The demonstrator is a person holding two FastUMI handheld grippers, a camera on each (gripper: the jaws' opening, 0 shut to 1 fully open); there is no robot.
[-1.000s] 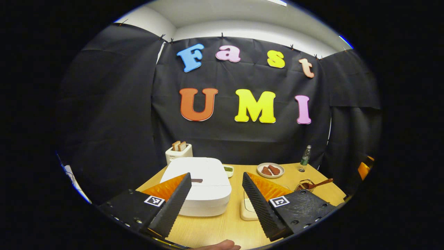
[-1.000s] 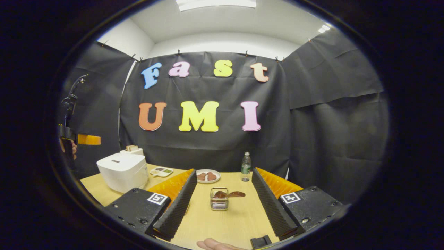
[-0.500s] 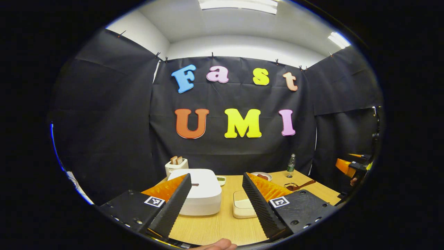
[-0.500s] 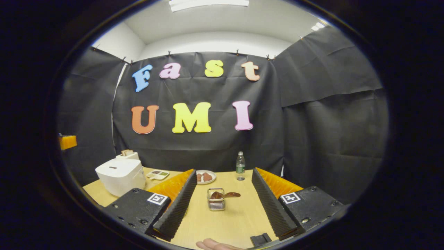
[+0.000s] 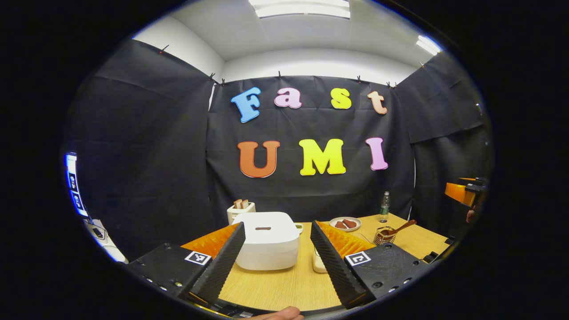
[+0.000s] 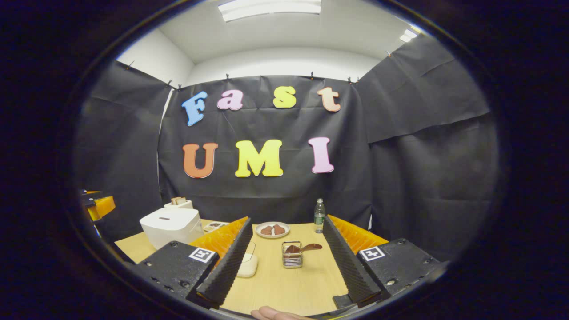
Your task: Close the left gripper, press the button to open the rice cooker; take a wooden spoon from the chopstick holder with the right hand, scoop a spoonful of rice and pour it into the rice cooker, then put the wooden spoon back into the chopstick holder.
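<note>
The rice box [image 5: 318,263] is half hidden behind the right finger in the left gripper view, and in the right gripper view it is partly covered by that gripper's left finger, so its contents cannot be made out. The cooker [image 5: 267,240] is seen whole, lid shut, its button a small dark mark on top; the toaster [image 5: 240,210] is partly hidden behind it. The far dish beside the cooker is cut off and too small to read. A fingertip [image 5: 279,315] is clipped at the bottom edge. The table [image 5: 284,289] is light wood, set in a booth walled with black cloth under ceiling lights. The holder [image 6: 292,255] stands near the table's middle right, and the spoon [image 6: 306,247] is propped in it, handle slanting out to the right. A plate [image 6: 272,230] and a bottle [image 6: 318,216] are placed at the far edge. The left gripper [image 5: 277,253] is held released, fingers wide apart with nothing between them, the cooker just beyond. The right gripper [image 6: 286,262] is likewise spread and empty, the holder straight ahead across bare tabletop. Each gripper is glimpsed at the rim of the other's view, well apart.
</note>
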